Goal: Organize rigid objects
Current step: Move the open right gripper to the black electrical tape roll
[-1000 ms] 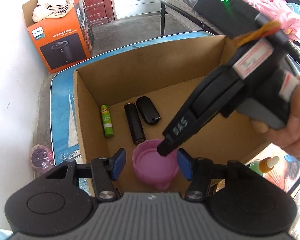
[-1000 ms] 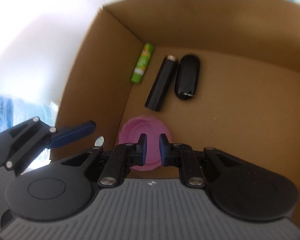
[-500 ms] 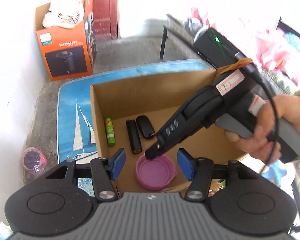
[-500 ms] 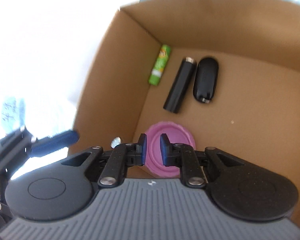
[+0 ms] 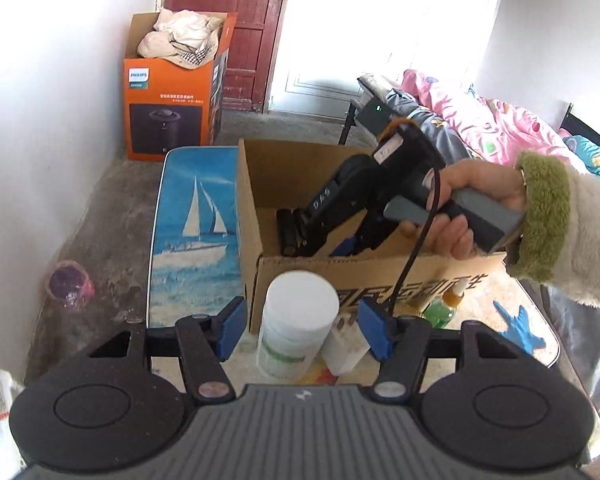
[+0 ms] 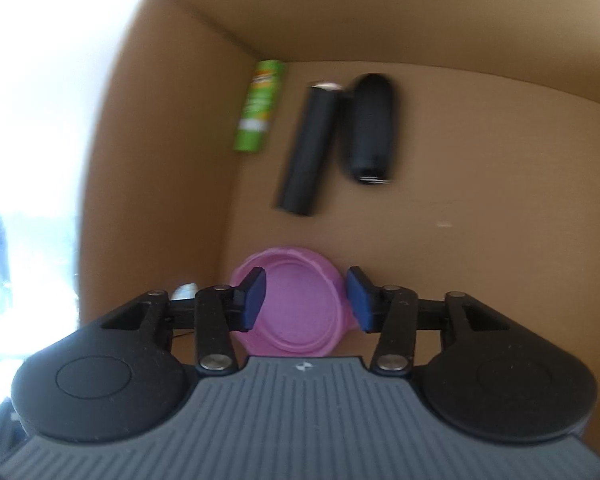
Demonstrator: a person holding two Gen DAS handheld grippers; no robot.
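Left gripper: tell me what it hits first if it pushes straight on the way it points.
Most likely the white jar, which stands upright between the left gripper's open fingers, just this side of the cardboard box. Depth is hard to judge through the fisheye.

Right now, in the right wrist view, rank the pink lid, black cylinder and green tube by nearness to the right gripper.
1. Pink lid, between the right gripper's open fingers.
2. Black cylinder, mid-floor.
3. Green tube, by the left wall, slightly farther.

"PHILIPS" on orange carton, "DAS" on right tongs
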